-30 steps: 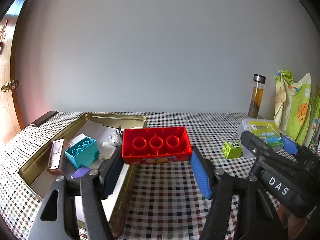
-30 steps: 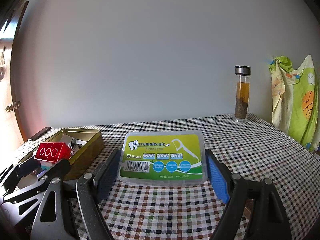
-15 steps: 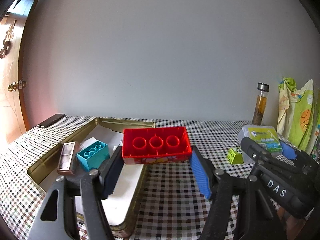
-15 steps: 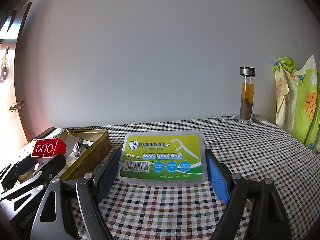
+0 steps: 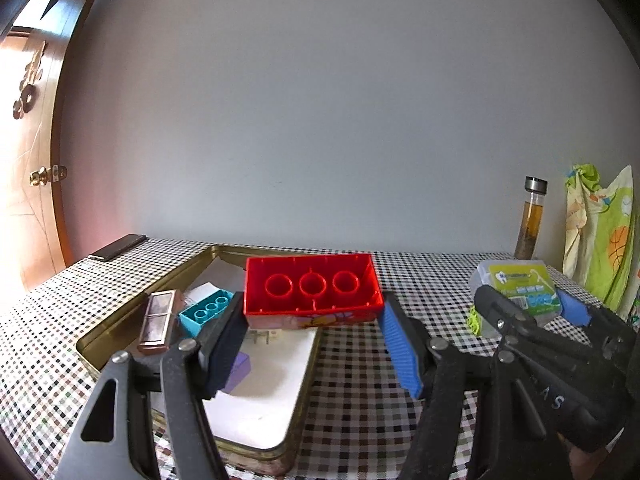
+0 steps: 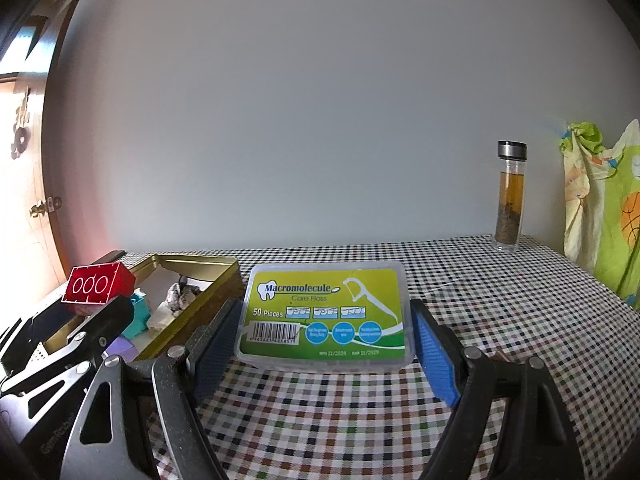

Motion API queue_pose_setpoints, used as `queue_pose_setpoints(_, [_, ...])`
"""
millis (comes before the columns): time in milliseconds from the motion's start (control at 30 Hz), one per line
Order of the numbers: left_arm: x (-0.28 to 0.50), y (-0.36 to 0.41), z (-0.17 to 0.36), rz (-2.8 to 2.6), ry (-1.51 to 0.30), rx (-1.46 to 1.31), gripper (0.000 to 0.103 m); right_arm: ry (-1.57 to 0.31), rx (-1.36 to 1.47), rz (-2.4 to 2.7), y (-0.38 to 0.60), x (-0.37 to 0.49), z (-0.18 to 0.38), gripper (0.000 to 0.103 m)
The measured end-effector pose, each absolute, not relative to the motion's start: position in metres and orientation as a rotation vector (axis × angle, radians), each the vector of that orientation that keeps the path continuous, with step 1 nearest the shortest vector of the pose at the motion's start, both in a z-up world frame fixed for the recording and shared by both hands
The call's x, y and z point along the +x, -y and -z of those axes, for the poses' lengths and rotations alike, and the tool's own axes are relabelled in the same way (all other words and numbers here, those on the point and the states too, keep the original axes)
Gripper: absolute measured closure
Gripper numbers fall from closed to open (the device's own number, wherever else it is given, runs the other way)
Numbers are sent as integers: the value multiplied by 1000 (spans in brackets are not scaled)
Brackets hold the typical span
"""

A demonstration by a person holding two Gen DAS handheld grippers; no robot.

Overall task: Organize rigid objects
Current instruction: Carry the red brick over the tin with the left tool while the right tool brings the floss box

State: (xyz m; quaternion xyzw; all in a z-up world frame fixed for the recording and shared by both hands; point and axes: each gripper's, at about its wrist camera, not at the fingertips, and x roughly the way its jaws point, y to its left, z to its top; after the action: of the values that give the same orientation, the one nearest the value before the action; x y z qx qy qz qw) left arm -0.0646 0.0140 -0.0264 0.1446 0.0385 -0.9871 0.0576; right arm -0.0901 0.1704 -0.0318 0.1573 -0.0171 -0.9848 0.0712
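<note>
Left wrist view: the left tongs (image 5: 314, 334) are clamped on a red building block (image 5: 312, 290), one pad against each short end, its hollow underside with three rings facing up. The block hangs above the near right part of a gold metal tin (image 5: 120, 322) that sits on the checkered table (image 5: 360, 392). Inside the tin lie a teal block (image 5: 204, 312), a brown rectangular case (image 5: 158, 322) leaning by the left wall, a purple piece (image 5: 238, 366) partly hidden behind the left pad, and white paper on the floor of the tin. To the right, the right tongs (image 5: 532, 304) grip a clear box of dental floss (image 5: 520, 284), and a small green block (image 5: 474, 320) peeks out just beside it on the table. A dark flat device (image 5: 118, 246) lies at the far left edge of the table, and a tall glass bottle (image 5: 530, 220) with a metal cap stands near the wall next to a hanging green cloth (image 5: 600, 236). In the right wrist view, the floss box (image 6: 326, 318) sits squeezed between both pads of the right tongs (image 6: 326, 340), its green label facing up, above the table, with the tin (image 6: 200, 300) to its left and the red block (image 6: 94, 286) held over it.
</note>
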Motion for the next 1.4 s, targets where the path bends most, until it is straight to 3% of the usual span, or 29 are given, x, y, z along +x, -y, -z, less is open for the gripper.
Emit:
queue_pose_setpoints(867, [-55, 25, 25, 2928, -168, 381, 38, -6, 472, 2901, -133, -95, 33, 20])
queue_pose_setpoints(1400, [-70, 61, 22, 2864, -165, 485, 38, 6, 578, 2777, -104, -121, 35, 20])
